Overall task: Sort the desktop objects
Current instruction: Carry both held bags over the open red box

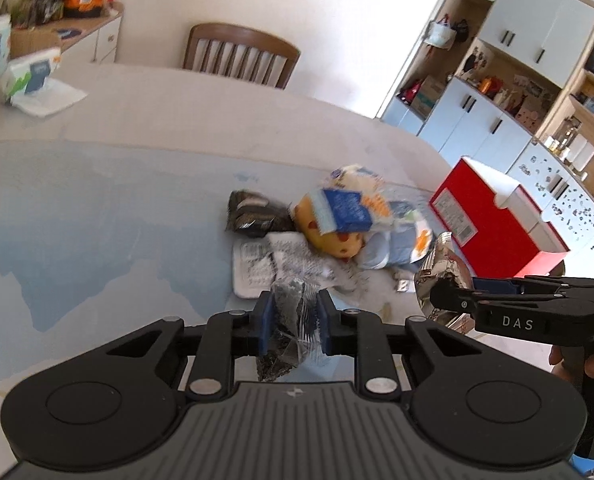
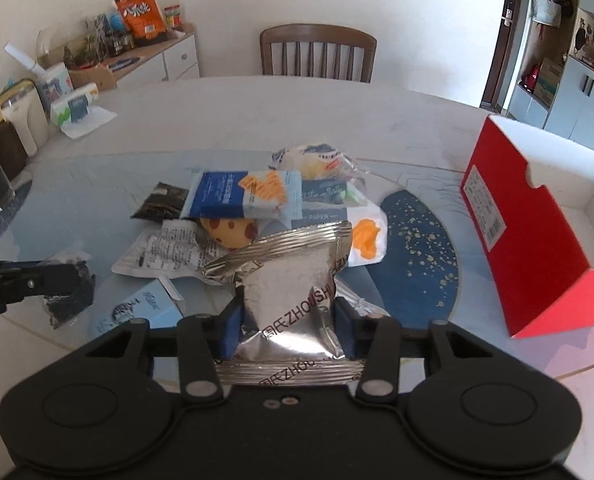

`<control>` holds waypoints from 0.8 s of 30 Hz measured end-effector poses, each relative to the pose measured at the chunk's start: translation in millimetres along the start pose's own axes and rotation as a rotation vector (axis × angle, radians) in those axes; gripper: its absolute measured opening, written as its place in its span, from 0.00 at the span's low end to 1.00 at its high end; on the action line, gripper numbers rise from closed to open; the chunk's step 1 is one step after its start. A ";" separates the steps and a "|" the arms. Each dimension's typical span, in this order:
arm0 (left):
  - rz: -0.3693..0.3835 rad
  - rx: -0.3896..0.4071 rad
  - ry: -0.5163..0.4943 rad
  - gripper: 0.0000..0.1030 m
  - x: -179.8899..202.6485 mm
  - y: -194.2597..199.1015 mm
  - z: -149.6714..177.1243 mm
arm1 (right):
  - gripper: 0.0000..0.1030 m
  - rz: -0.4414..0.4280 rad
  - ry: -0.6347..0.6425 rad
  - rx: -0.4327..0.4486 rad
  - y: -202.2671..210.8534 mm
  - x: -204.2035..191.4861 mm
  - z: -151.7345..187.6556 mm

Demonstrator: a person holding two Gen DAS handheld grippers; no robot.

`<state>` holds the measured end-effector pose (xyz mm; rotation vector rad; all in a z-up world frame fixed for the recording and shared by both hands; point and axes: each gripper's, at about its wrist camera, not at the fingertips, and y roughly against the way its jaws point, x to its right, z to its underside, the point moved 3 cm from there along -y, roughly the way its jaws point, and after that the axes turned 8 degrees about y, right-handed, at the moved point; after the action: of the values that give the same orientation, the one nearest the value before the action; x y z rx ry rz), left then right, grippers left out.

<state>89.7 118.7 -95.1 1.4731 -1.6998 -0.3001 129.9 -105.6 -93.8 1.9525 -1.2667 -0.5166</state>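
**Ana:** Left wrist view has the left gripper at lower centre, jaws pinched almost fully together on a small dark sachet. The clear crinkled film looks thin and nearly weightless.

**Ben:** So soft and floppy. Its long axis runs roughly up and down the frame between the pads, and the lower end droops toward the camera. A grip across the middle, as here, seems sensible; an edge hold could let it slip.

**Ana:** Right wrist view shows the right gripper about half open, its pads pressing the sides of a silver pouch at centre.

**Ben:** That one looks puffy, with smooth foil, so probably light and a bit slippery. The jaws hold its lower body; the crimped top seal points to the upper part of the frame and tilts right, and the other seal lies near the camera.

**Ana:** Long axis, then, runs away from the camera. Behind it the pile of packets sits mid-frame on the table.

**Ben:** And the red box, open at the top, stands at the right, well apart from the pile. Whether it is the sorting bin cannot be told.
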 end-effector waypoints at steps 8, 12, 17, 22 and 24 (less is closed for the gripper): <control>0.059 0.026 -0.043 0.21 35.6 6.0 -11.7 | 0.44 -0.029 -0.007 0.020 35.0 14.6 -4.1; 0.069 0.037 -0.063 0.21 59.0 4.7 -14.6 | 0.44 -0.037 -0.009 0.041 49.7 28.8 -6.2; 0.070 0.053 -0.071 0.21 90.7 -0.1 -17.5 | 0.44 -0.053 -0.017 0.049 59.9 53.2 -7.9; 0.078 0.067 -0.091 0.21 130.4 -7.2 -22.1 | 0.44 -0.073 -0.007 0.081 72.1 83.2 -10.9; 0.085 0.074 -0.106 0.21 147.3 -11.2 -24.5 | 0.44 -0.075 -0.009 0.095 76.4 98.3 -12.3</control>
<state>122.2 -8.8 -23.7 1.4558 -1.8702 -0.2768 134.6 -207.9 -21.9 2.0856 -1.2477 -0.5108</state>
